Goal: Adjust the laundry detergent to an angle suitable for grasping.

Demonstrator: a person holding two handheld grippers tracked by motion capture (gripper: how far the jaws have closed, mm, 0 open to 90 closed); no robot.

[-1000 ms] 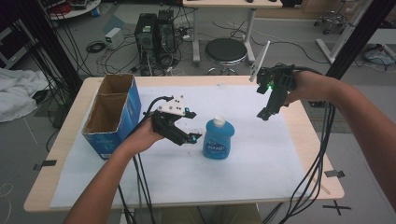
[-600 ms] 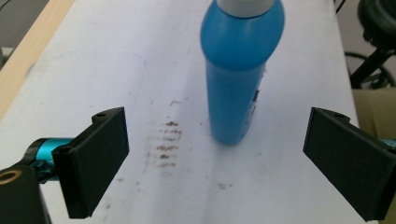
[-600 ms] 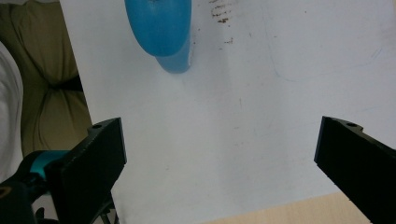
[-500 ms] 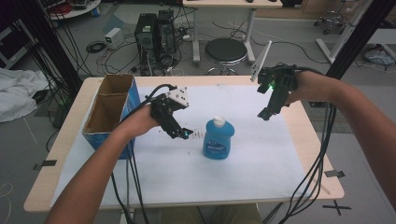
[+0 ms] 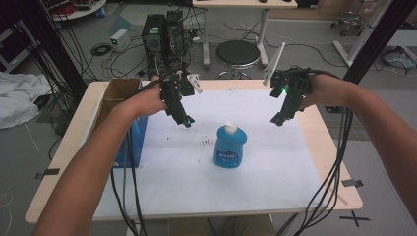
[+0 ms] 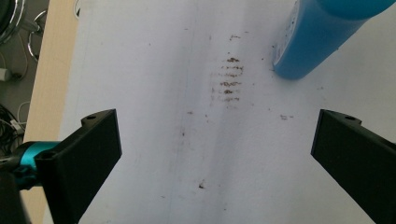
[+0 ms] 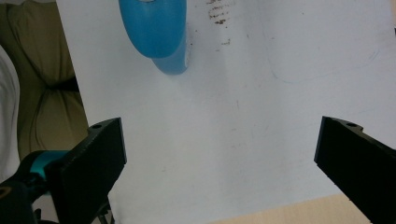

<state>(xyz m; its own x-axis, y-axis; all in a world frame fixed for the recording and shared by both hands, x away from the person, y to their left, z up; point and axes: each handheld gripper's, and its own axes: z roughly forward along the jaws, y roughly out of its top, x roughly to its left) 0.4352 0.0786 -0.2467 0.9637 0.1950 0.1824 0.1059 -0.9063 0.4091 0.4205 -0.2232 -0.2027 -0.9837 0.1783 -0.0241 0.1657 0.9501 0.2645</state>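
A blue bottle [image 5: 229,147] with a white cap stands upright on the white sheet [image 5: 196,187] in the middle of the table. My left gripper [image 5: 183,119] hangs above the sheet, up and to the left of the bottle and apart from it. Its jaws have just been opening and stand wide with nothing between them. In the left gripper view, the left gripper [image 6: 215,140] looks down on the sheet, with the bottle [image 6: 317,32] at top right. My right gripper [image 5: 278,119] hovers open and empty behind and to the right of the bottle [image 7: 156,28].
An open cardboard box [image 5: 118,98] with a blue side stands at the table's left edge. Brown smudges [image 5: 206,142] mark the sheet left of the bottle. Cables trail from both grippers over the front edge. A stool [image 5: 238,51] and computer cases stand beyond the table.
My left gripper has drawn away from the bottle's left side, rising and moving toward the back of the table, with its jaws wider. The bottle and the right gripper have kept still.
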